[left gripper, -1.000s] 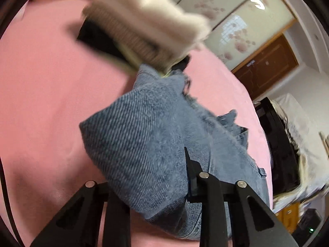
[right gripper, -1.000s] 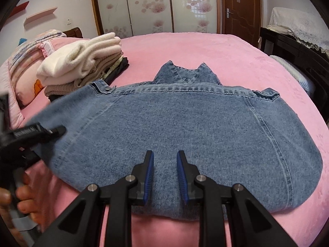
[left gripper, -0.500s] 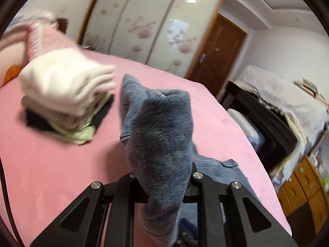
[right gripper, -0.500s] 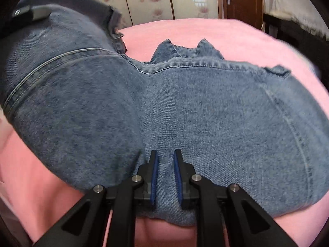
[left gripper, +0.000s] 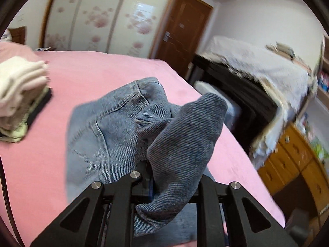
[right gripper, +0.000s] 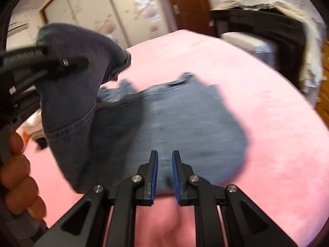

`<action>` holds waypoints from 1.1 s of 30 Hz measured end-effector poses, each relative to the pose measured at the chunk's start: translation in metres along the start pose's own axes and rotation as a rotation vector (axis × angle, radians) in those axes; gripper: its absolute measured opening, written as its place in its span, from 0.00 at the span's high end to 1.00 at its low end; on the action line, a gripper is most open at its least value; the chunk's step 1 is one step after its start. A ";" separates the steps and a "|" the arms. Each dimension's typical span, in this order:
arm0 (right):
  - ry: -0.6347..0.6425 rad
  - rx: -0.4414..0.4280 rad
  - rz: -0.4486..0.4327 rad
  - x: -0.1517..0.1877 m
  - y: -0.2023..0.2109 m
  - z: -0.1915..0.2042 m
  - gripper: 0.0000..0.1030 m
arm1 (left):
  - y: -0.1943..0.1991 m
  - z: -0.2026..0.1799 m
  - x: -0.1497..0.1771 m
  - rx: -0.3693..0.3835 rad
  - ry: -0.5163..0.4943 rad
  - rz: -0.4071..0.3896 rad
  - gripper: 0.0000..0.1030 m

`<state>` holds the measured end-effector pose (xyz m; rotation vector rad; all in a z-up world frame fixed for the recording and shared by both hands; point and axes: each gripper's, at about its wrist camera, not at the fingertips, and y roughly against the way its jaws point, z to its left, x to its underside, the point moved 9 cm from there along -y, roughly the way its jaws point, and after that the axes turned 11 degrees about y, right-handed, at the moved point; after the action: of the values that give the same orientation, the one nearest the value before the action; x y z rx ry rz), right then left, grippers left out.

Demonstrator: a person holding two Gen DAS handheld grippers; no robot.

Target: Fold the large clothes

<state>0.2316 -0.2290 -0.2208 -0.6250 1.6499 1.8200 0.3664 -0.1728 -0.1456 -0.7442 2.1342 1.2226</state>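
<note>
A blue denim jacket (right gripper: pixel 185 123) lies on the pink bed (right gripper: pixel 267 123). My left gripper (left gripper: pixel 170 177) is shut on the jacket's left side (left gripper: pixel 185 135) and holds it lifted over the rest of the garment (left gripper: pixel 107 127). It also shows in the right wrist view (right gripper: pixel 51 61), high at the left, with denim hanging from it. My right gripper (right gripper: pixel 165 164) is open a little, empty, at the jacket's near hem.
A stack of folded clothes (left gripper: pixel 20 90) sits at the left of the bed. A dark cabinet (left gripper: pixel 246 94) under a white cloth and a wooden dresser (left gripper: pixel 292 164) stand to the right of the bed. A wardrobe and a door are behind.
My left gripper has carried the jacket's left side up and toward the right, over the body. My right gripper has opened a little and drawn back to the hem.
</note>
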 end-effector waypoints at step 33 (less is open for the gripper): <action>-0.102 -0.077 -0.027 -0.036 0.051 -0.051 0.50 | 0.072 0.004 0.027 0.017 -0.081 0.066 0.10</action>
<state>0.2189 -0.2864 -0.1650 -0.5749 1.5047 1.8716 0.2989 -0.1431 -0.1253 -0.6109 2.1151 1.2451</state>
